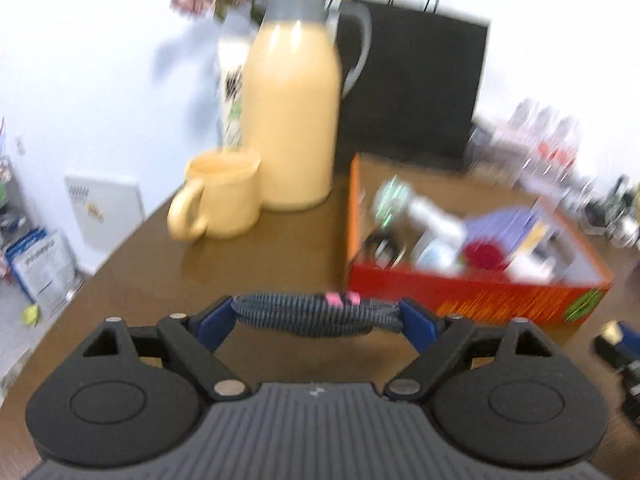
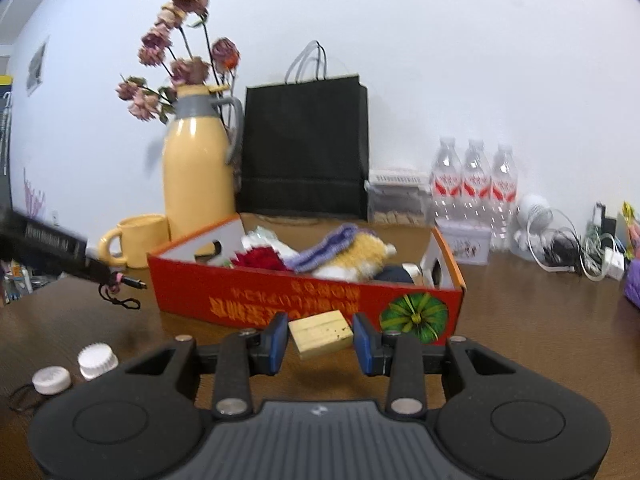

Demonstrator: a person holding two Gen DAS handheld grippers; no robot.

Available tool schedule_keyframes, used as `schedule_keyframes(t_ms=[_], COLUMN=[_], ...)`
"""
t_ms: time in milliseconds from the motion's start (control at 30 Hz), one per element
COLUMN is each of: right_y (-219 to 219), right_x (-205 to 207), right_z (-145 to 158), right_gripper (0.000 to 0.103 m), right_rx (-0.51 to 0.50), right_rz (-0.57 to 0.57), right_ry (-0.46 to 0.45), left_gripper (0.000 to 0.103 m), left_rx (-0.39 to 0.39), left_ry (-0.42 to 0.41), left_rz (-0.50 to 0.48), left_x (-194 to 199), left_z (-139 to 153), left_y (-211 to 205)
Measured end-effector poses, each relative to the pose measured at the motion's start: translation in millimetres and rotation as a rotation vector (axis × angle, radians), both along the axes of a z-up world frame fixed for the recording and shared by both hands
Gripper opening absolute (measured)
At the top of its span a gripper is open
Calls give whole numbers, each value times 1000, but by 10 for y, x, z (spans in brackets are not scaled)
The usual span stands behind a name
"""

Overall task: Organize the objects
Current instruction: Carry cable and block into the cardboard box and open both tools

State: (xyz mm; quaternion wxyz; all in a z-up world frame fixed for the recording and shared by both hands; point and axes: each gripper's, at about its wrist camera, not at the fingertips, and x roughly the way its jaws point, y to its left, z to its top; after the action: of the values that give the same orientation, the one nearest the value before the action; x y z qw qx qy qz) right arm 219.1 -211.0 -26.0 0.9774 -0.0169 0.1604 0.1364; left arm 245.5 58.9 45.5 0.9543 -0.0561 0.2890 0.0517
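Observation:
A coiled dark braided cable (image 1: 304, 314) with pink tags spans the blue pads of my left gripper (image 1: 316, 316), which is shut on it just above the brown table (image 1: 256, 276). In the right wrist view the cable's loose end (image 2: 120, 282) dangles at the left. My right gripper (image 2: 321, 340) is shut on a small pale wooden block (image 2: 320, 334), held just above the table in front of the red cardboard box (image 2: 280, 300). The open box (image 1: 472, 288) holds several knitted pieces and small items, and it lies ahead and to the right of my left gripper.
A yellow thermos jug (image 1: 292, 120) and a yellow mug (image 1: 224, 200) stand left of the box. A black paper bag (image 2: 304, 148) and dried flowers (image 2: 180, 64) are behind. Water bottles (image 2: 474, 184), a tin (image 2: 466, 244) and tangled cords (image 2: 568, 248) sit at the right. Two white caps (image 2: 96, 360) lie front left.

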Motion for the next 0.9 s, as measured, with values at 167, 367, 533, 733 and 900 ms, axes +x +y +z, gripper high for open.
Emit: schedule_keyframes(t_ms=[167, 367, 533, 733, 900], right_y=[117, 312, 405, 413, 451], right_x=[163, 551, 985, 1555, 1794], right_z=[217, 469, 530, 365, 263], right_gripper=[34, 34, 34, 34, 34], right_rx=[0, -2, -2, 11, -19], right_rz=[25, 54, 62, 64, 80], right_ry=[-50, -109, -126, -38, -7], left_gripper=[88, 88, 88, 88, 89], left_rx=[-7, -23, -23, -34, -11], left_ry=[-98, -153, -164, -144, -117], left_rz=[-68, -125, -138, -131, -158], left_x=[140, 555, 993, 1384, 1559], left_z=[342, 512, 362, 73, -40], left_y=[-232, -489, -576, -495, -441])
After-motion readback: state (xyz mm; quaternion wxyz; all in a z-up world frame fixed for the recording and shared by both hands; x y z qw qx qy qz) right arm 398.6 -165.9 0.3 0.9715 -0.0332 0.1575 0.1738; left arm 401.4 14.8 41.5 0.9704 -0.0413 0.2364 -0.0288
